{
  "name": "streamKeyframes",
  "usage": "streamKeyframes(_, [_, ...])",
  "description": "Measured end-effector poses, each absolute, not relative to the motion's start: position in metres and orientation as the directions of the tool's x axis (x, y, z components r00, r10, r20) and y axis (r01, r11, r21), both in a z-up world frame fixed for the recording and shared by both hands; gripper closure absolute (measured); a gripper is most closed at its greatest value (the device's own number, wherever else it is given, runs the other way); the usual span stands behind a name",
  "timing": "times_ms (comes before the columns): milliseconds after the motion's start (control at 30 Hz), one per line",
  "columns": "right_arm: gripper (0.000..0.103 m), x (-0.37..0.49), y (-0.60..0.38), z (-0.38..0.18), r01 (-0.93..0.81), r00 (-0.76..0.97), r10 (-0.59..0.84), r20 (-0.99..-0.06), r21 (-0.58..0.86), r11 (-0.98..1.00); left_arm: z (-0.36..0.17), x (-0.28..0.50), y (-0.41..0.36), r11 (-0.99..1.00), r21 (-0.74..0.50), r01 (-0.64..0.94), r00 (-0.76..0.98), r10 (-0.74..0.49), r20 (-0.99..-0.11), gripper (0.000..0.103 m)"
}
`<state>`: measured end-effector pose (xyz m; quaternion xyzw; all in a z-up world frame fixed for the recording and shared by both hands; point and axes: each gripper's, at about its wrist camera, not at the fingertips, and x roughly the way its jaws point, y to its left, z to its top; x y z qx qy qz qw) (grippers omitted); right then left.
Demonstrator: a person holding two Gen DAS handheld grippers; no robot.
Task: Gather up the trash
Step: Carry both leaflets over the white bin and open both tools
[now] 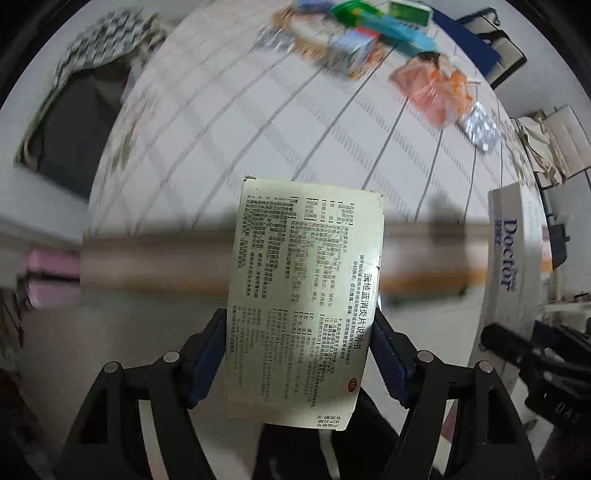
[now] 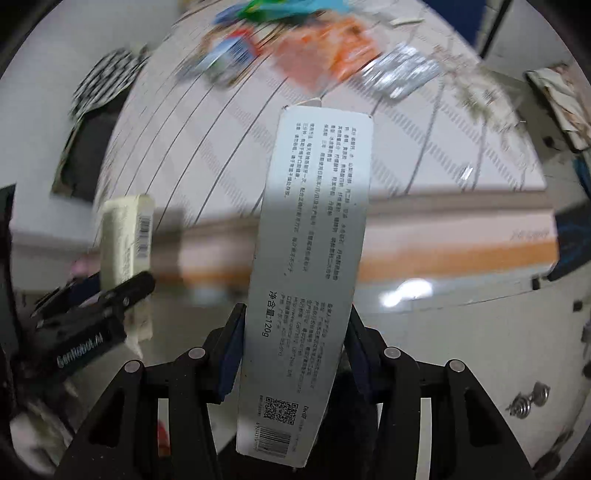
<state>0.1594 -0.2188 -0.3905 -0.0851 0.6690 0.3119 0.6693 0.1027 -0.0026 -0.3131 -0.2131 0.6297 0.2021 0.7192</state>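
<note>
Clearly both pieces in hand are empty-looking cardboard packs, so they should weigh next to nothing and crush if squeezed hard. The left gripper (image 1: 299,354) has its blue pads closed on the flat sides of a pale medicine box (image 1: 303,295), held near its lower end, with most of the box sticking out in front. The right gripper (image 2: 295,350) clamps a long grey-white toothpaste box (image 2: 310,258) in the same way, low on its length. Thin card like this is stiff along its length but gives across its faces; a hold nearer the middle would probably swing less than this end hold, and the smooth print may slide between the pads.

Both boxes hang in the air above the near edge of the table (image 1: 221,147), which wears a striped cloth.

By count: two grippers, two boxes held. Left on the far side of the table are an orange plastic bag (image 1: 432,92), two silver pill sheets, one by the bag (image 1: 480,127) and one farther back, and a blurred heap of coloured boxes (image 1: 369,29) whose number cannot be told.
</note>
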Motion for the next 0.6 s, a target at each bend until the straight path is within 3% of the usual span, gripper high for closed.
streamKeyframes(100, [0.051, 0.111, -0.227, -0.404, -0.59, -0.19, 0.279, -0.941, 0.337, 0.734, -0.329, 0.059, -0.013, 0.794, -0.088, -0.602, 0.084, -0.047, -0.995, 0.032])
streamKeyframes(267, [0.051, 0.038, -0.245, -0.455, -0.618, -0.351, 0.193, -0.916, 0.381, 0.688, -0.407, 0.003, -0.018, 0.729, -0.16, -0.665, -0.001, -0.214, -0.977, 0.032])
streamKeyframes(600, [0.051, 0.021, -0.216, -0.686, -0.545, -0.472, 0.095, -0.876, 0.375, 0.75, -0.64, 0.022, -0.005, 0.635, -0.269, -0.724, -0.044, -0.432, -0.901, 0.031])
